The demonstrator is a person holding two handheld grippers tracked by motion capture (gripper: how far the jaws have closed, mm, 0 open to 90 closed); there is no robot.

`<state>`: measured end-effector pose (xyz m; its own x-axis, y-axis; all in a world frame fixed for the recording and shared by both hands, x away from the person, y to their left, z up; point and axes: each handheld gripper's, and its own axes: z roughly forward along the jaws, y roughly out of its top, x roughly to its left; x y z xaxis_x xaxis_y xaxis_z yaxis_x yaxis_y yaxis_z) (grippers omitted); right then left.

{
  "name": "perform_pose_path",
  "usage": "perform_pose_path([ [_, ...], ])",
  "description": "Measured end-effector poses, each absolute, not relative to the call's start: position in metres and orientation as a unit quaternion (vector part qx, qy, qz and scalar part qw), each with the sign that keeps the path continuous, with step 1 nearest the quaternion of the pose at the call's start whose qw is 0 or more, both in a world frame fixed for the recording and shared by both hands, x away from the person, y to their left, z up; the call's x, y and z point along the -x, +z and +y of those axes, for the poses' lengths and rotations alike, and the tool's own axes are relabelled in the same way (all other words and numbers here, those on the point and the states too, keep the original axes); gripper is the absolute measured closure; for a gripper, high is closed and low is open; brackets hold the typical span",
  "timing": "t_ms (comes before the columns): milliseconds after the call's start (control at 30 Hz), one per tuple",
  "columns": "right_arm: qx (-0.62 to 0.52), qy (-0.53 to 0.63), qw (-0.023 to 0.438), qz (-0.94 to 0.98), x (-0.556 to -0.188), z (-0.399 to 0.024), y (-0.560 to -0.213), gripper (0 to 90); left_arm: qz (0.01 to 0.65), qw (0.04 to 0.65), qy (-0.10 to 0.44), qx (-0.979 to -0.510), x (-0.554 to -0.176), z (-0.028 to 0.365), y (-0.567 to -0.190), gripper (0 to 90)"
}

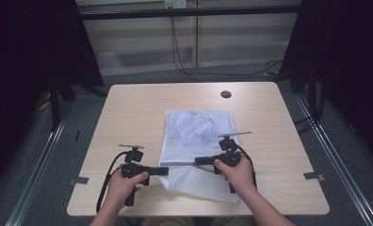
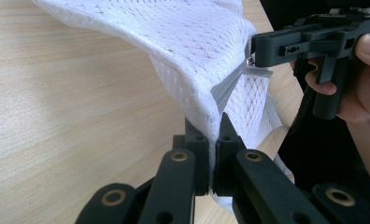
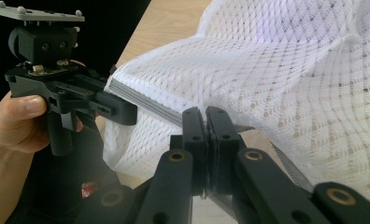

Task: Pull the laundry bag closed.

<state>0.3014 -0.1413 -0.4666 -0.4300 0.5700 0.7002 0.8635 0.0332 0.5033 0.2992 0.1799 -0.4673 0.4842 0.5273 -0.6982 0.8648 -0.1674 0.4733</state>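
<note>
The left hand-held gripper and right hand-held gripper each pinched the mesh bag's zipper edge between closed jaws.

A pale wood-grain worktop with rounded corners stands on grey carpet. A small dark round hole sits near its far edge. Black cables hang from a wall socket and trail across the floor. Dark curtains flank both sides.
</note>
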Motion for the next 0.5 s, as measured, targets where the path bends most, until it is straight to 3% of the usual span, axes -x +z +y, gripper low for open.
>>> perform_pose_path([
  [500,0.511,-0.472,0.155,-0.701,-0.3013,-0.1447,-0.4669,87.3,0.469,0.442,-0.192,-0.74,-0.2993,0.1802,-0.467,88.3],
])
